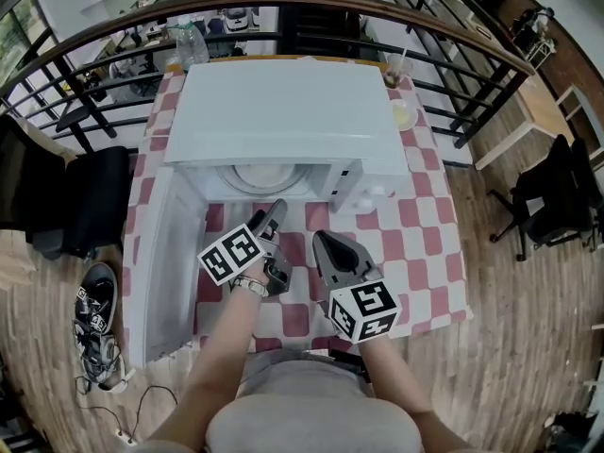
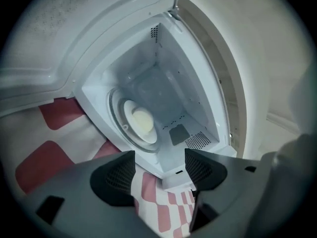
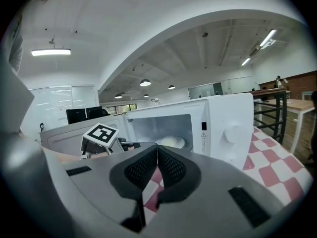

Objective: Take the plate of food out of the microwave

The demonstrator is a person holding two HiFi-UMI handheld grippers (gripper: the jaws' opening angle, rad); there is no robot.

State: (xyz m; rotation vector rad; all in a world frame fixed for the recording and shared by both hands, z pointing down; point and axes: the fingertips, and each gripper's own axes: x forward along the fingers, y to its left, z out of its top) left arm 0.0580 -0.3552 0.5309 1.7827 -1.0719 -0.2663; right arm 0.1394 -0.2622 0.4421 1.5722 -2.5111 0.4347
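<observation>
Head view first: the white microwave (image 1: 283, 111) sits on a table (image 1: 429, 253) covered in a red-and-white checkered cloth (image 1: 415, 210), with its door (image 1: 165, 253) swung wide open to the left. You can just see the plate (image 1: 264, 177) inside the cavity, so it's not out yet. The left hand-held gripper (image 1: 274, 210) points at the opening, right in front of it. The right hand-held gripper (image 1: 326, 243) hangs back a bit, over the cloth and just beside the left one. There's a clear bottle (image 1: 192, 43) behind the microwave, and a pair of shoes (image 1: 94, 319) on the wooden floor off to the left.

Left gripper view: this one's released, jaws wide apart with nothing clamped between them. Through the gap you only get the microwave's front sill and a strip of the cloth. Straight ahead is the open cavity. The plate sits on the round turntable (image 2: 119, 125) with a pale lump of food (image 2: 142, 120) in the middle. The gripper isn't touching the plate.

Right gripper view: the jaws are pressed together, tip to tip, and they're empty. Past them you see the microwave from the front at an angle, the plate still visible inside. The left one's marker cube (image 3: 101, 134) sits in front of the opening, off to the left.
</observation>
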